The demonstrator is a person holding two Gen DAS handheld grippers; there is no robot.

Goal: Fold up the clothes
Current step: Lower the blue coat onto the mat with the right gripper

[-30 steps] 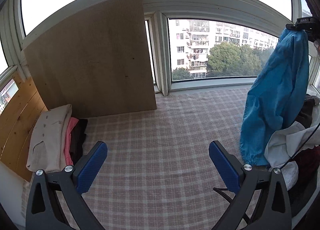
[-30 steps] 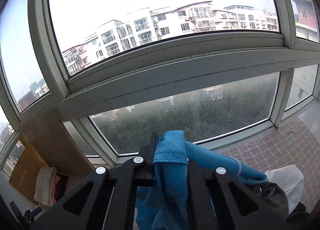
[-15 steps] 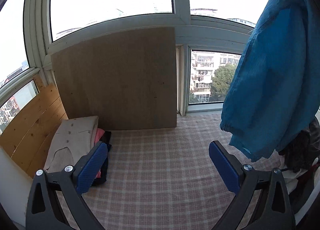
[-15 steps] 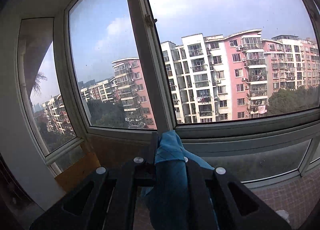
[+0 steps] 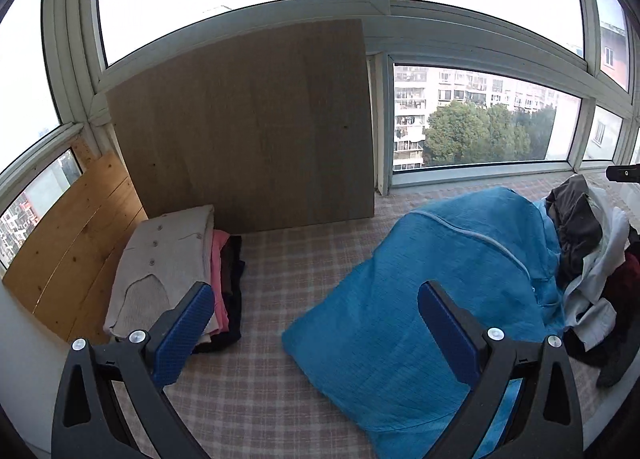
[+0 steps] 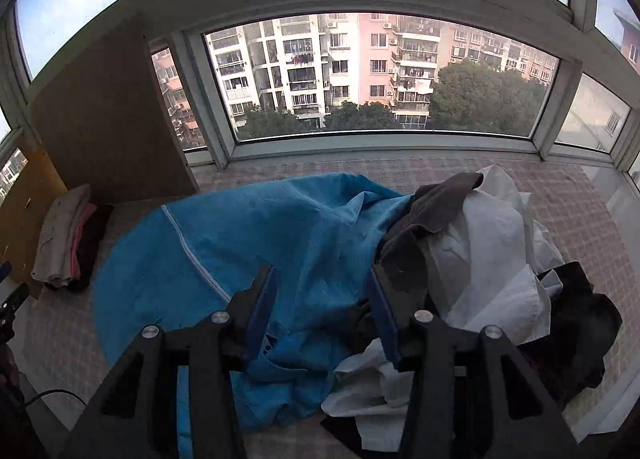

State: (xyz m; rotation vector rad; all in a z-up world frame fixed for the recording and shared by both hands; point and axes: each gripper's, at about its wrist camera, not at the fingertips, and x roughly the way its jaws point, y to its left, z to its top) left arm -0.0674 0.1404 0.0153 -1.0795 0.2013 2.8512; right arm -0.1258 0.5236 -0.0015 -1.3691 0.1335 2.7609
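Observation:
A blue garment lies spread and rumpled on the plaid-covered surface; it also shows in the right wrist view. My left gripper is open and empty, above the garment's left edge. My right gripper is open and empty, just above the garment's right part. A pile of unfolded clothes, white, grey and dark, lies to the right, partly on the blue garment. A stack of folded clothes sits at the left, a beige buttoned piece on top.
A large brown board leans against the window behind the folded stack. A lighter wooden panel stands at the far left. Windows ring the surface on the far side. A cable lies at the lower left.
The blue garment, held up in the air by my right gripper, now lies on the surface. My right gripper has opened and let it go. Both cameras have tilted down.

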